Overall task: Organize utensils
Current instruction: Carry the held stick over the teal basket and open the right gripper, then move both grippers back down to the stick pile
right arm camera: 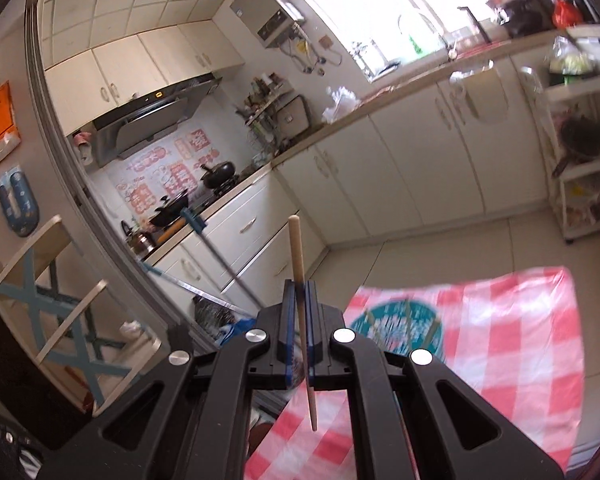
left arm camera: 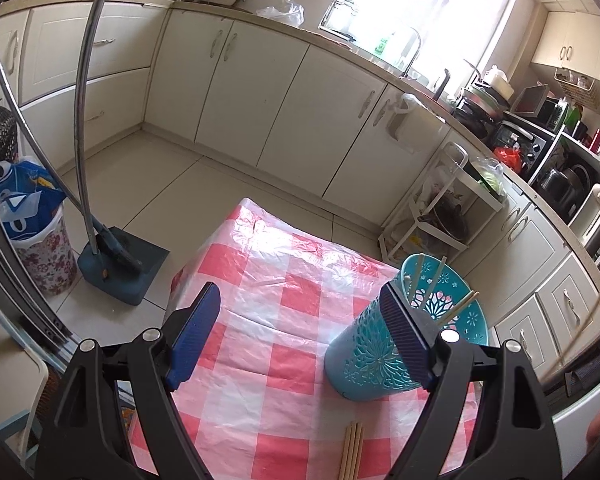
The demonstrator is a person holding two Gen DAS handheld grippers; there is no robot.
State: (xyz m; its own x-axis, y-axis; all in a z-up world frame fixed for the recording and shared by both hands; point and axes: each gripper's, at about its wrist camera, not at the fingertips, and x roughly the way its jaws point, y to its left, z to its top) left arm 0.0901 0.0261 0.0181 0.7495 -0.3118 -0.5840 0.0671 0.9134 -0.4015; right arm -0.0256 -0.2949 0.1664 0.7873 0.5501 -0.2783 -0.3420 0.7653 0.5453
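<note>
A teal perforated utensil holder (left arm camera: 372, 356) stands on the red-and-white checked table (left arm camera: 276, 280) with three chopsticks (left arm camera: 434, 280) in it. My left gripper (left arm camera: 300, 320) is open above the table, its right finger in front of the holder. More chopsticks (left arm camera: 353, 452) lie on the cloth near the front edge. My right gripper (right arm camera: 299, 300) is shut on a single wooden chopstick (right arm camera: 300, 280), held upright above and left of the holder (right arm camera: 396, 328), which looks blurred in the right wrist view.
A blue dustpan and broom (left arm camera: 116, 264) stand on the floor left of the table. A floral bin (left arm camera: 40, 248) is at the far left. A white rack (left arm camera: 444, 208) stands by the cabinets. A folding chair (right arm camera: 60, 304) is at left.
</note>
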